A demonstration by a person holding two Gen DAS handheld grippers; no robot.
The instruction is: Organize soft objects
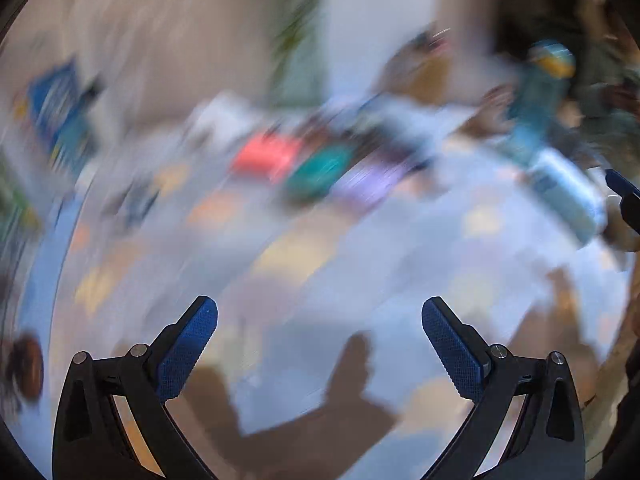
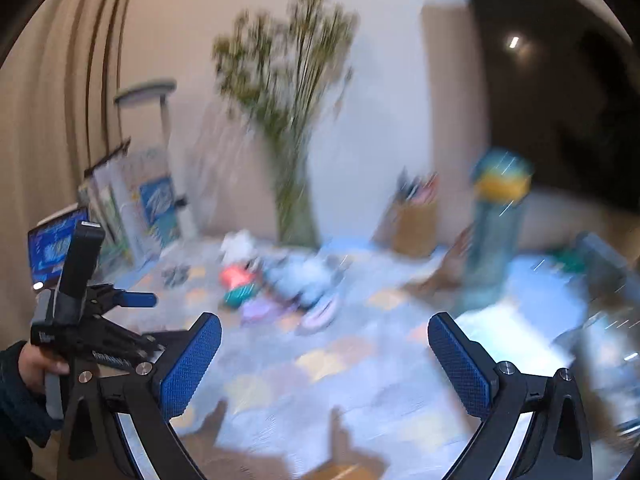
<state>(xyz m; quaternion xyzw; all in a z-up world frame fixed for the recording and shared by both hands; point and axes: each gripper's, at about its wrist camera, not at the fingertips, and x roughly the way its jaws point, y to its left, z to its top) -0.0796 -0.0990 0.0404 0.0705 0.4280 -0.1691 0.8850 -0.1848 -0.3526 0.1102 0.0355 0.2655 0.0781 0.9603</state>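
Note:
Both views are motion-blurred. A heap of soft objects lies mid-table: a red piece [image 1: 266, 154], a teal piece [image 1: 320, 168] and a purple piece [image 1: 370, 182]. The right wrist view shows the red piece [image 2: 236, 276], teal piece [image 2: 240, 296], purple piece [image 2: 258, 310] and a pale blue plush [image 2: 304, 280]. My left gripper [image 1: 320, 340] is open and empty, above the patterned cloth, short of the heap. My right gripper [image 2: 325, 364] is open and empty, also short of it. The left gripper also shows in the right wrist view, hand-held at the left edge [image 2: 132, 300].
A patterned light-blue tablecloth [image 2: 320, 364] covers the table. A vase of dried flowers [image 2: 294, 200] stands at the back, a brown pen holder [image 2: 414, 224] and a teal bottle with a yellow band [image 2: 496, 240] to the right. Books and boxes [image 2: 136, 208] stand at the left.

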